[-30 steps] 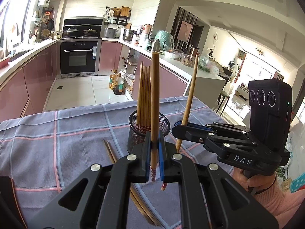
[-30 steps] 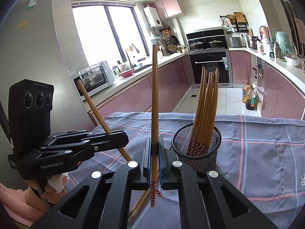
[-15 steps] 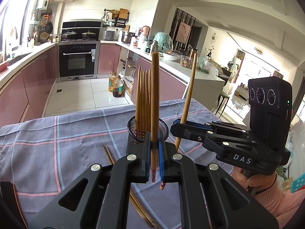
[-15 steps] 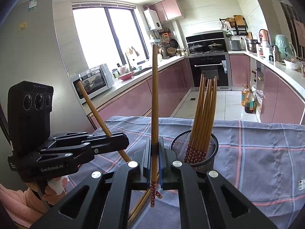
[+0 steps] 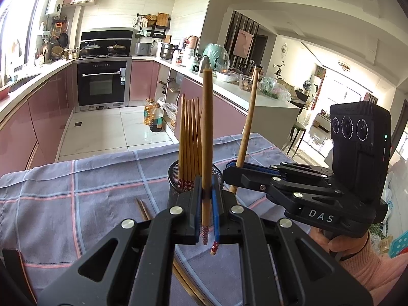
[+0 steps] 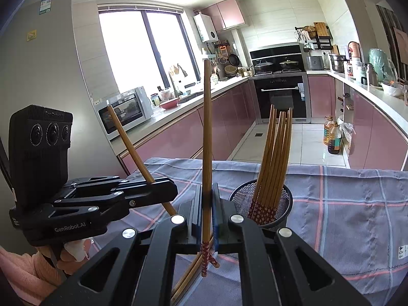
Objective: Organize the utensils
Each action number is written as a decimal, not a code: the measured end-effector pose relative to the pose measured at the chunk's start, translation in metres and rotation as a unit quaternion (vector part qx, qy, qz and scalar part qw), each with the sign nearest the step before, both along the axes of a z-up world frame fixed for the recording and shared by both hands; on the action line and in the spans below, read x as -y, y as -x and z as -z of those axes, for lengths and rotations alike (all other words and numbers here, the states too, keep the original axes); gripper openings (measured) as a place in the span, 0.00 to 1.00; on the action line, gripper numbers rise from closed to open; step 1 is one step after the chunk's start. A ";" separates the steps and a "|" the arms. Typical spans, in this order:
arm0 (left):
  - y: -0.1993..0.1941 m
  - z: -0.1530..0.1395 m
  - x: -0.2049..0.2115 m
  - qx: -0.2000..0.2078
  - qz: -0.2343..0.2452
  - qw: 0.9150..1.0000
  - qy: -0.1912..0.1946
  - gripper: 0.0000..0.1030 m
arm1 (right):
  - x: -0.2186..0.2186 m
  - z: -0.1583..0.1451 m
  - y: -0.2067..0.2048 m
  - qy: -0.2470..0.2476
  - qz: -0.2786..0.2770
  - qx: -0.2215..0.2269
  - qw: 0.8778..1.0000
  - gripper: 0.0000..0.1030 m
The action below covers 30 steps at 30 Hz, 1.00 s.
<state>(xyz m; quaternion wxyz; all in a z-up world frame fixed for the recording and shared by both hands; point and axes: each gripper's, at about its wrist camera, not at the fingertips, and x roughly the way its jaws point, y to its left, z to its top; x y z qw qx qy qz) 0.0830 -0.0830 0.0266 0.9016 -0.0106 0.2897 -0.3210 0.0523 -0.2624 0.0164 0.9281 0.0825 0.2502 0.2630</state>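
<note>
My left gripper is shut on one wooden chopstick, held upright with its red patterned tip below the pads. Just beyond it stands a black mesh cup holding several chopsticks. My right gripper is shut on another upright chopstick, with the mesh cup just to its right. Each gripper shows in the other's view: the right gripper is to the right of the cup, and the left gripper holds its chopstick slanted. Loose chopsticks lie on the cloth beneath.
A blue checked tablecloth covers the table, whose far edge drops to the kitchen floor. A person's hand in a pink sleeve grips the right tool's handle. Pink cabinets and an oven stand far behind.
</note>
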 end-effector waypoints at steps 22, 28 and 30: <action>-0.003 -0.010 0.006 0.009 0.003 1.000 -0.003 0.07 | 0.001 -0.009 -0.009 0.002 0.002 0.005 1.000 0.06; -0.004 -0.012 0.005 0.011 0.001 1.000 -0.001 0.07 | 0.003 -0.012 -0.011 0.002 0.004 0.009 1.000 0.06; -0.005 -0.014 0.006 0.013 0.000 1.000 0.000 0.07 | 0.003 -0.012 -0.012 0.002 0.004 0.010 1.000 0.06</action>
